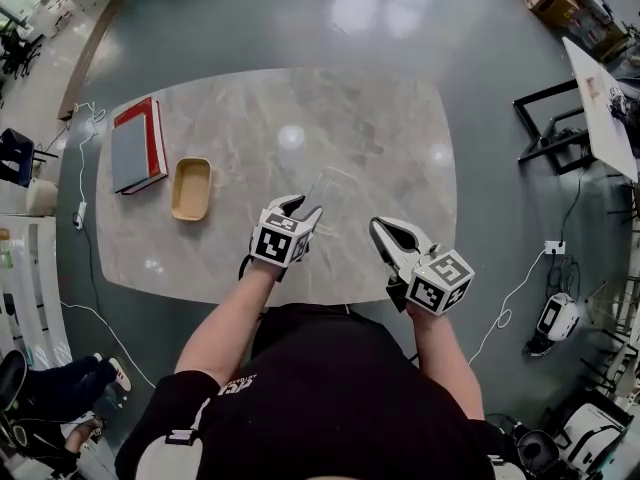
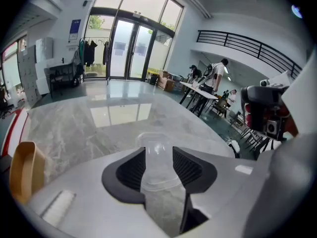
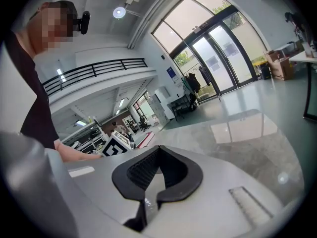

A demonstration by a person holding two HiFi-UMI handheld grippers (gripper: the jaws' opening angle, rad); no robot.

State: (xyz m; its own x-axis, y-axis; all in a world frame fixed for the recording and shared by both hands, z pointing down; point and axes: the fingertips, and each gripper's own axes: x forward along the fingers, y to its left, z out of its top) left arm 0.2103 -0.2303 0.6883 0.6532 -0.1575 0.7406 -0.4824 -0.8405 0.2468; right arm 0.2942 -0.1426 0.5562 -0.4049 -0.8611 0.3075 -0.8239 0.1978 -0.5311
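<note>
The worktop [image 1: 380,138] carries a book [image 1: 137,146] at its 9 o'clock edge. A tan tray [image 1: 191,188] lies just beside the book, and both are well apart from the tools.

The left tool [image 1: 302,209] hovers with its jaws moderately apart. A clear container [image 1: 335,190] rests on the worktop at this tool's 1 o'clock. In the left gripper view, its near rim shows in the jaw gap, apparently unclamped.

The right tool [image 1: 380,228] is at 3 o'clock of the left tool, with its jaws together on nothing.

Hazards:
- The container looks thin and light, so an off-centre nudge may skid it away.
- A hard squeeze may buckle its wall.
- Its transparency makes the rim hard to judge.
</note>
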